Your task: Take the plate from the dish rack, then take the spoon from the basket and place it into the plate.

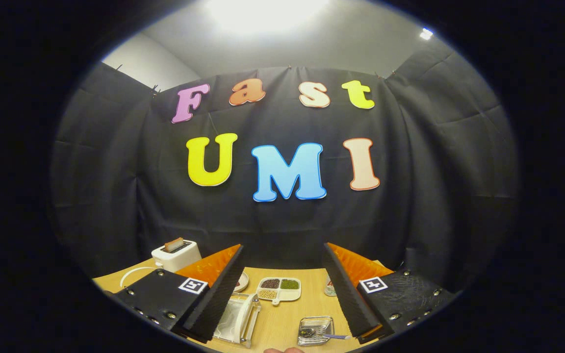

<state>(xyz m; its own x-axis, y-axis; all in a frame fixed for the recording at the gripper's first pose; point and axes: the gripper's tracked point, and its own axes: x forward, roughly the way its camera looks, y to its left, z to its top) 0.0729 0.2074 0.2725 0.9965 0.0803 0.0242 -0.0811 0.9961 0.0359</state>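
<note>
The gripper (282, 289) gapes empty above plate (249, 310), probably still racked.

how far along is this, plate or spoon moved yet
Nothing looks done yet. The plate still stands on edge in the clear dish rack, and the spoon still lies in the small basket. The gripper is held above the wooden table, jaws wide apart with nothing between them. Both the plate pickup and the spoon placing remain.
</note>
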